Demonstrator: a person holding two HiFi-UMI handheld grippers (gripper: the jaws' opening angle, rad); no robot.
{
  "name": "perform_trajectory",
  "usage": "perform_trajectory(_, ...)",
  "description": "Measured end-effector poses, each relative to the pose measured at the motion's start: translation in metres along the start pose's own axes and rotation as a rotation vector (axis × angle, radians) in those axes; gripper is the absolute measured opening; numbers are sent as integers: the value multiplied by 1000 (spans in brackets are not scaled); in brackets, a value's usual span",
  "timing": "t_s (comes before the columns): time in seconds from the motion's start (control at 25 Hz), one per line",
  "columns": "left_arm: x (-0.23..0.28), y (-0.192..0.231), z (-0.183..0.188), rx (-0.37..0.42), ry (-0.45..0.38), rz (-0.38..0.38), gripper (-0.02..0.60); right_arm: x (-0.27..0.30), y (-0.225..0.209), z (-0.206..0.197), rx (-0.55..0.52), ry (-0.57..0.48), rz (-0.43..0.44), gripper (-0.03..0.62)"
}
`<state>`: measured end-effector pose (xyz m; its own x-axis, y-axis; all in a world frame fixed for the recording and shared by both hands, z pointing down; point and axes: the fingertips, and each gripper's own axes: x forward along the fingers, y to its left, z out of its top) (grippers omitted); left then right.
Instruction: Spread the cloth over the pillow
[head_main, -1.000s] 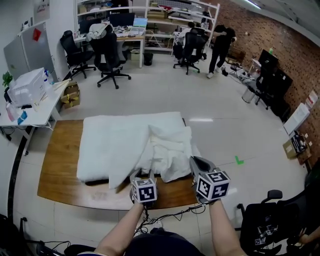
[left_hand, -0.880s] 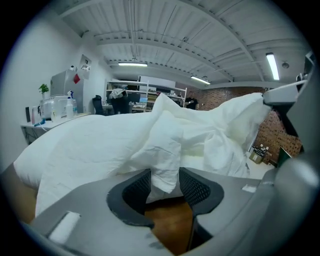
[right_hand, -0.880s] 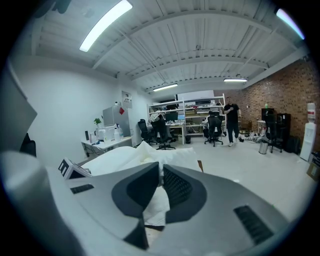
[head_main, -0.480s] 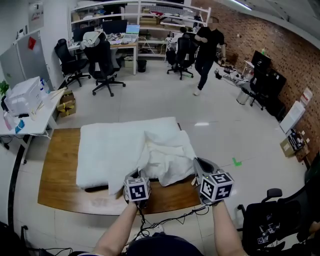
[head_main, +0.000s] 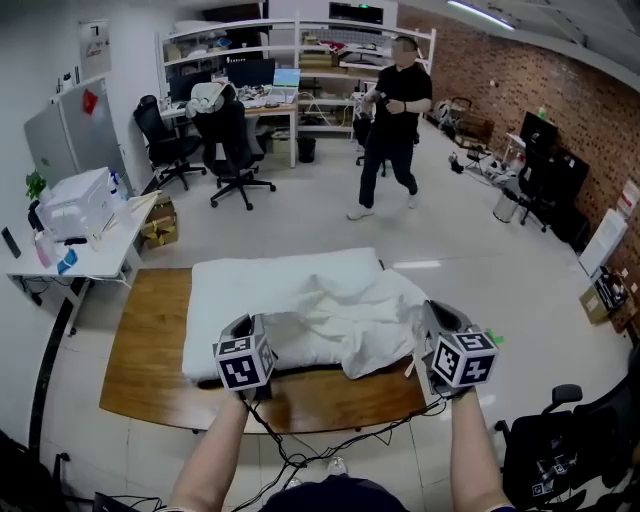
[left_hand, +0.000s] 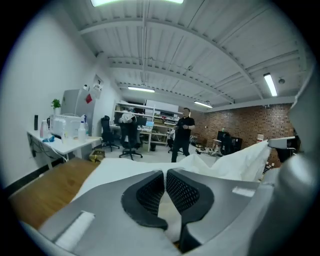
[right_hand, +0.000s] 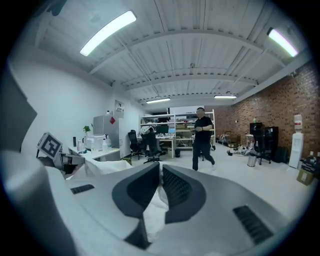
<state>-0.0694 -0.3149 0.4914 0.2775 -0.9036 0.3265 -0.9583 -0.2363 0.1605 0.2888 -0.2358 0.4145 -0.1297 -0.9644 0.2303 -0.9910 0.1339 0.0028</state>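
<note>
The left tool (left_hand: 164, 176) pinches white cloth (left_hand: 235, 162), pillow (left_hand: 120, 172) and wooden table (left_hand: 45, 189) ahead.

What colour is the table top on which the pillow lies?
The table top is brown wood, clearest in the head view.

The left gripper (head_main: 240, 328) now pinches the cloth (head_main: 350, 318), where a second ago its jaws stood wide. It sits farther left, well apart from the right gripper (head_main: 440, 315). The cloth stretches wider across the pillow (head_main: 240, 285). The person (head_main: 392, 115) stands nearer the table (head_main: 150, 340).
</note>
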Motion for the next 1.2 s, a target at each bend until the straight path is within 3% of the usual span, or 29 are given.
perform_trajectory(0.64,-64,140,142,41,-188,215,14,2,-55,80,-75,-117,-143,31)
perform_trajectory(0.96,-95,172,199,88,-244,284,14,2,-74,119,-115,-145,-183,31)
perform_trajectory(1.2,-114,192,218,86,-266,302,13,4,-81,141,-137,-159,-227,29)
